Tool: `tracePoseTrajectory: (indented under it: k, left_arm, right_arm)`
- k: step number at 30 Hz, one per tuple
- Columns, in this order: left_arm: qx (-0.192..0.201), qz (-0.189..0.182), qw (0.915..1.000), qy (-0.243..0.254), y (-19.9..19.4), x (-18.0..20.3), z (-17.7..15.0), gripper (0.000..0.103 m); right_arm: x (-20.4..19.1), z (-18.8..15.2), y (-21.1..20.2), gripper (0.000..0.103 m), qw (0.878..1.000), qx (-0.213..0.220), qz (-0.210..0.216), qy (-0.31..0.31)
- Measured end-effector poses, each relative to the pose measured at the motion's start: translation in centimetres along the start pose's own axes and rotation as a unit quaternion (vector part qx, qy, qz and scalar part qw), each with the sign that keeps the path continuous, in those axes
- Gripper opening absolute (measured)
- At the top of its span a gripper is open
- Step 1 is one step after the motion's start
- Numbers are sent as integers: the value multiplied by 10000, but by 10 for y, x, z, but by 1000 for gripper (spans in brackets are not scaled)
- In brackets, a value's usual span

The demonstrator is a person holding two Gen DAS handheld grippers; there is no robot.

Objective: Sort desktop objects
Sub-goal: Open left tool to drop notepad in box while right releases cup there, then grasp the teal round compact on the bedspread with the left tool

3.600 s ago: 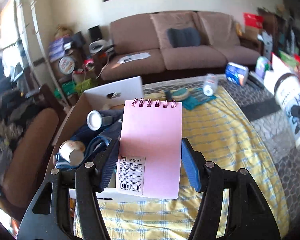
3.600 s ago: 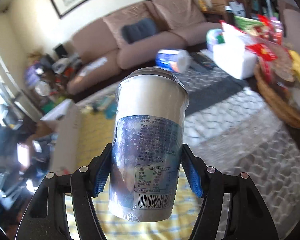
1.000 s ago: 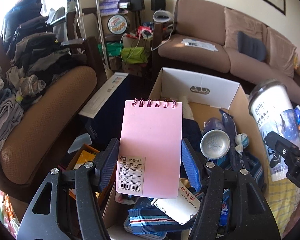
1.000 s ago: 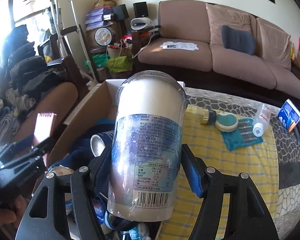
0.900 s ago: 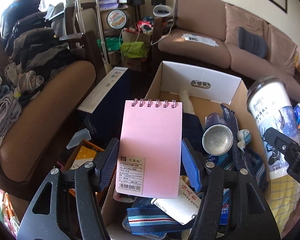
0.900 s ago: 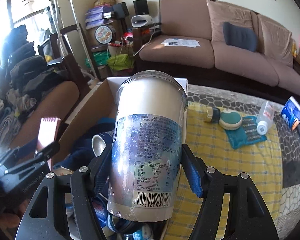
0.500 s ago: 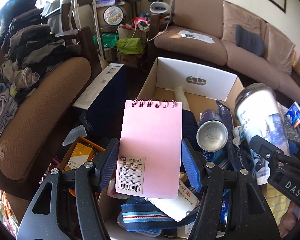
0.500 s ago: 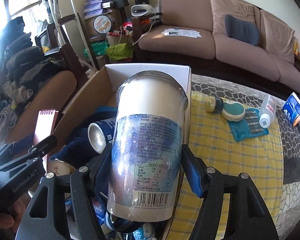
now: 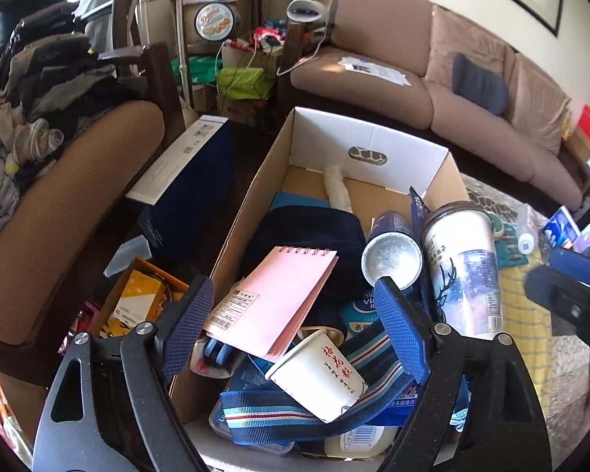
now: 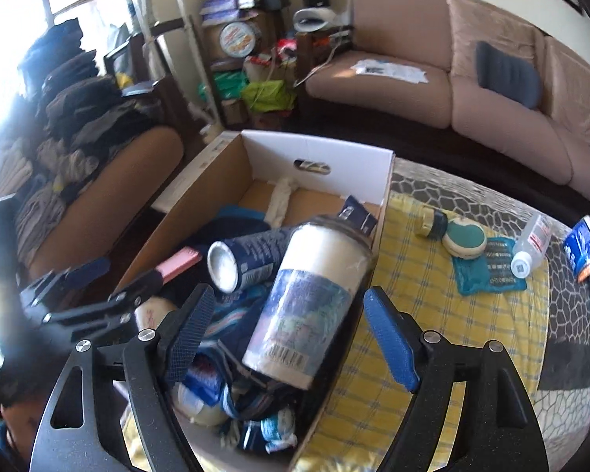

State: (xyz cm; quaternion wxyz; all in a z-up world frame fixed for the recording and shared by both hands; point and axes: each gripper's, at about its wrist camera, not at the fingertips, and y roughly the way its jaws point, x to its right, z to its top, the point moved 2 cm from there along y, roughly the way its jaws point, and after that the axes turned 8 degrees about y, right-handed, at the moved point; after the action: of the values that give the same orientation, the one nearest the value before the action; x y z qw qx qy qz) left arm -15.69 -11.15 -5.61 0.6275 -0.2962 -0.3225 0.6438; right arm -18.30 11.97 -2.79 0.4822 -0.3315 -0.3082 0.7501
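Two releases under way over the open cardboard box (image 9: 255,192). Left gripper (image 9: 295,330) jaws opening; pink spiral-bound notepad (image 9: 279,299) lies free on clutter. Right gripper (image 10: 285,332) jaws opening; tall white cylindrical starry-label cup (image 10: 310,299) leans inside. Advice: open fully, lift straight clear.

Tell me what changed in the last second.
Both grippers let go, jaws opening: the pink notepad dropped from the left gripper into the box, the cup from the right gripper beside the can. Box and can stayed.
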Motion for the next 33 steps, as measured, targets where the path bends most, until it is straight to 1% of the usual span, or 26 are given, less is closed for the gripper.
tracePoseTrajectory:
  k: [1, 3, 4, 5, 6, 8, 10, 11, 12, 13, 14, 15, 16, 17, 18, 19, 20, 22, 23, 24, 26, 28, 30, 32, 33]
  left_arm:
    - [1, 9, 10000, -1, 0, -1, 0, 82]
    - [15, 43, 10000, -40, -1, -3, 0, 82]
    - [10, 38, 10000, -67, -1, -4, 0, 82]
    - [-6, 21, 9999, -105, 0, -6, 0, 82]
    - [-29, -3, 9999, -144, 0, -7, 0, 82]
    - [-79, -63, 9997, -207, 1, -9, 0, 82]
    - [-113, -92, 9996, -249, 2, -10, -1, 82]
    - [-118, -98, 9996, -256, 2, -10, -2, 82]
    - [-118, -101, 9996, -253, 2, -10, -2, 82]
    - [-102, -95, 9996, -241, 1, -10, -2, 82]
    - [-88, -89, 9997, -229, 1, -10, -2, 82]
    - [-66, -68, 9997, -212, 0, -10, -2, 82]
    - [-51, -54, 9998, -208, 0, -10, -2, 82]
    - [-39, -43, 9998, -203, -1, -10, -1, 82]
    - [-33, -37, 9998, -202, -1, -10, -1, 82]
    - [-22, -34, 9998, -211, -1, -11, -1, 82]
    - [-16, -32, 9998, -214, -1, -11, -1, 82]
    - [-40, -7, 9998, -189, 1, -11, -1, 82]
    - [-53, 9, 9998, -187, 1, -10, -1, 82]
    - [-60, 11, 9998, -198, 1, -11, -1, 82]
    - [-64, -34, 9997, -241, 1, -11, -1, 82]
    - [-20, -58, 9997, -232, -2, -11, -1, 82]
    - [2, -22, 9998, -189, -4, -8, -2, 82]
    - [-6, -22, 9999, -169, -4, -8, -2, 82]
    - [-17, -32, 9999, -168, -4, -7, -2, 82]
  right_arm:
    - [-1, -1, -4, 66, 9998, -86, 116, -141]
    - [-3, -4, -8, 20, 9983, -319, 421, -253]
    - [-5, -7, -7, 15, 9959, -565, 634, -304]
    - [-9, -12, -7, 14, 9918, -870, 815, -461]
    - [-14, -18, -6, 15, 9883, -1070, 876, -649]
    - [-23, -34, 2, 15, 9774, -1614, 898, -1027]
    - [-29, -54, 18, 15, 9653, -2137, 747, -1305]
    - [-30, -61, 27, 15, 9618, -2240, 524, -1483]
    - [-30, -62, 36, 15, 9628, -2179, 192, -1587]
    - [-28, -60, 42, 15, 9663, -2043, -61, -1562]
    - [-23, -49, 48, 10, 9748, -1681, -392, -1411]
    - [-15, -40, 49, 10, 9839, -1348, -562, -1029]
    - [-5, -30, 48, 15, 9919, -956, -673, -498]
    - [5, -24, 43, 16, 9968, -568, -569, 4]
    - [8, -24, 42, 16, 9981, -501, -312, 168]
    - [5, -23, 45, 16, 9977, -650, -95, 150]
    - [2, -24, 49, 17, 9967, -812, -29, 12]
    - [-2, -26, 48, 22, 9967, -727, -283, -217]
    - [0, -25, 45, 25, 9968, -668, -387, -214]
    - [5, -23, 43, 25, 9971, -652, -363, -146]
    - [17, -19, 35, 26, 9981, -574, -184, 82]
    - [34, -12, 22, 27, 9985, -434, -120, 320]
    - [53, -7, 5, 32, 9977, -196, -149, 634]
    - [78, -4, -12, 43, 9944, 44, -173, 1045]
    - [92, -3, -18, 45, 9923, 107, -200, 1215]
